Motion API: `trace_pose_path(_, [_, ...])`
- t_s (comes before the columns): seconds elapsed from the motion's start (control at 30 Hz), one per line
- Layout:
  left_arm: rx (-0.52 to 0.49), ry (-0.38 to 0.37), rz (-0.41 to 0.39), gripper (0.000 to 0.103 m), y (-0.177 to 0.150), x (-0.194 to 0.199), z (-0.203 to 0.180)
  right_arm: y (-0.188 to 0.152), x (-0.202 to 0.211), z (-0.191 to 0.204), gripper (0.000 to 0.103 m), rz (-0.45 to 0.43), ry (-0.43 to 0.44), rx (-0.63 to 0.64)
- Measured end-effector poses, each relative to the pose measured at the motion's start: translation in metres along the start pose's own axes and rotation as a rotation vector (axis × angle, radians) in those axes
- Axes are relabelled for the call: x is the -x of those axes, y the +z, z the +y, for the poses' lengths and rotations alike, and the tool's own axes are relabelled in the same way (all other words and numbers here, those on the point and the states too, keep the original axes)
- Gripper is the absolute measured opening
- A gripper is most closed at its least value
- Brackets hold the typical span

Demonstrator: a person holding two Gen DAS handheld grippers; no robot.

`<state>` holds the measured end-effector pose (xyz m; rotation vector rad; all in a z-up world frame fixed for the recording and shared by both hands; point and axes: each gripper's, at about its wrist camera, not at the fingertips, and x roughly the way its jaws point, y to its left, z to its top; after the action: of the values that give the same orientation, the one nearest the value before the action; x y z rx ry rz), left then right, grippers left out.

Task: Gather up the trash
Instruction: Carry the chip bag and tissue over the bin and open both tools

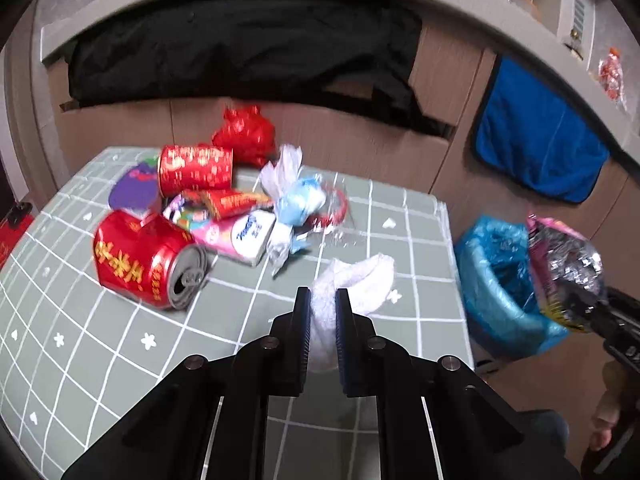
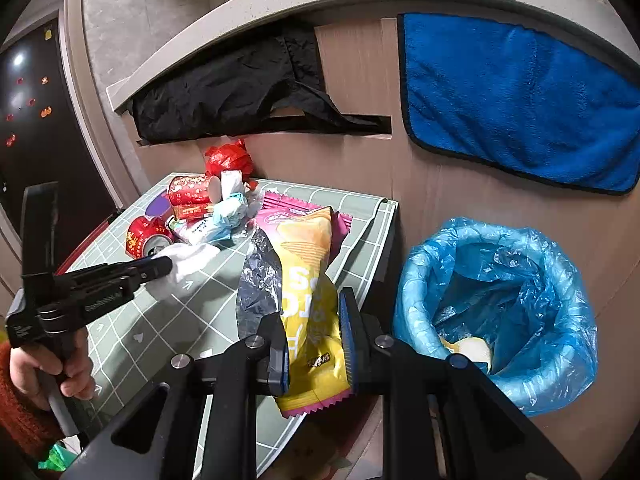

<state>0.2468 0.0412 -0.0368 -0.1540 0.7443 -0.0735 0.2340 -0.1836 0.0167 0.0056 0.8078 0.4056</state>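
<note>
My left gripper is shut on a crumpled white tissue just above the green checked table; it shows from the side in the right wrist view with the tissue. My right gripper is shut on a yellow and pink chip bag, held over the table's right edge beside the blue-lined trash bin. In the left wrist view the bag hangs over the bin.
A pile of trash lies on the far table: a crushed red can, a red tube can, a red plastic bag, wrappers and a tissue pack. A blue towel and black cloth hang on the cabinet behind.
</note>
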Motion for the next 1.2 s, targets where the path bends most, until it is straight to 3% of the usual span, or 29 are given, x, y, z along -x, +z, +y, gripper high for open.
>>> trace_pose_path(0.27, [-0.074,-0.077,-0.17,0.012,0.032,0.048,-0.042,0.018,0.024,0.001,0.018,-0.088,-0.061,0.021])
trace_pose_path(0.43, [-0.13,-0.114,-0.211,0.012,0.046,0.054,-0.081,0.037,0.053,-0.015,0.018,-0.167,-0.123,0.017])
trace_pose_path(0.83, [-0.237,-0.189,-0.127,0.012,0.035,0.015,-0.179,0.015,0.084,-0.104,0.018,-0.194,-0.235,-0.099])
trace_pose_path(1.2, [-0.277,-0.233,-0.013,0.012,0.032,-0.047,-0.239,-0.014,0.061,-0.175,0.018,-0.126,-0.246,-0.232])
